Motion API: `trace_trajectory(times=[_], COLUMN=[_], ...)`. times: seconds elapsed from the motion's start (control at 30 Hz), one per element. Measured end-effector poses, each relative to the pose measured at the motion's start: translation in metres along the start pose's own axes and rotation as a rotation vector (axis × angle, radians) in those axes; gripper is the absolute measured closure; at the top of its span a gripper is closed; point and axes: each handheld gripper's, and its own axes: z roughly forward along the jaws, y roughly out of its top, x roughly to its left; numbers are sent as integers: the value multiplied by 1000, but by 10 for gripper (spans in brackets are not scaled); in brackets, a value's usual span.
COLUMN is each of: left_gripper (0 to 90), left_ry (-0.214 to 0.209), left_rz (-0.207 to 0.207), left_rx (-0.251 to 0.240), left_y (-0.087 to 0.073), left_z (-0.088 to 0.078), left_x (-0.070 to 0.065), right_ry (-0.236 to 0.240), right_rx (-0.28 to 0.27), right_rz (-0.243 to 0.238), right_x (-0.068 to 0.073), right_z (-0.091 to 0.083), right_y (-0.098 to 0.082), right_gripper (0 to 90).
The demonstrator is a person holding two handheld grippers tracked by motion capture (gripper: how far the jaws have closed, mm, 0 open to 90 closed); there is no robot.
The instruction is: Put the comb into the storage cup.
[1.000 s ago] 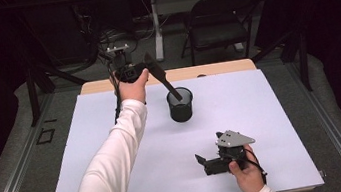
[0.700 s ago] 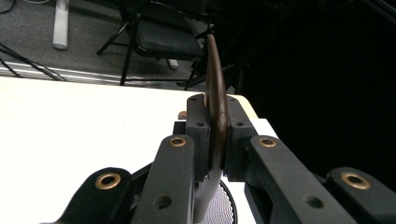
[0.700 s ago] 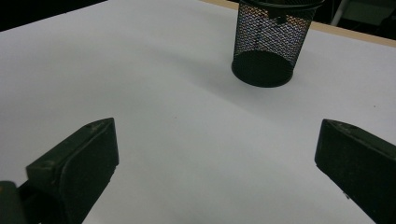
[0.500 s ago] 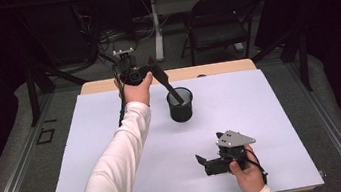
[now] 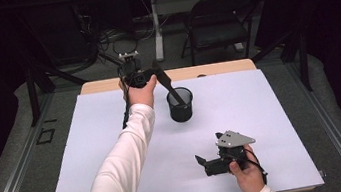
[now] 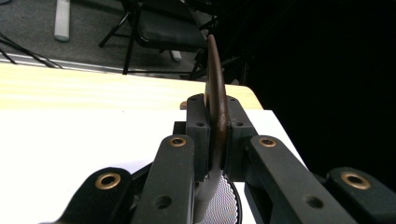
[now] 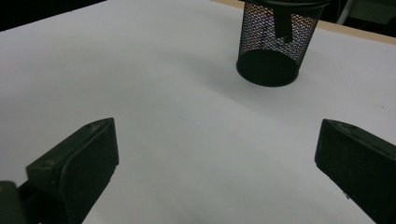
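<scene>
A black mesh cup [image 5: 180,107] stands upright on the white sheet, at the middle of the table's far half. My left gripper [image 5: 151,77] hovers just left of and above it, shut on a dark long-handled utensil [image 5: 171,89]. The utensil slants down to the right, with its lower end inside the cup. In the left gripper view the pads [image 6: 200,122] squeeze the thin brown blade [image 6: 214,70] edge-on, with the cup's mesh [image 6: 226,200] below. My right gripper [image 5: 203,166] rests near the front right, open, with nothing between its jaws. In the right gripper view the cup [image 7: 273,42] stands ahead with the utensil's end [image 7: 281,23] in it.
The white sheet [image 5: 272,112] covers most of a wooden table, whose far edge [image 5: 215,69] stays bare. A folding chair [image 5: 219,23] and cables stand on the floor beyond it. The person's white sleeve [image 5: 123,168] stretches across the left middle of the sheet.
The left hand has drifted slightly right toward the cup, and the utensil's lower end has sunk deeper into it. The right gripper has stayed put.
</scene>
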Motion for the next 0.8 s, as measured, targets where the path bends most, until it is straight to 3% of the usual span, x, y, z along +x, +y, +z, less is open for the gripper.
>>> trace_trajectory(times=[0.8], left_gripper=[837], left_ry=[5], left_rz=[-3], left_rx=[39], left_y=[-14], left_z=[16], left_x=[-1], right_ry=[18], right_rx=[17], right_rz=[-8], right_x=[1], right_z=[1], right_y=[-1], right_gripper=[4])
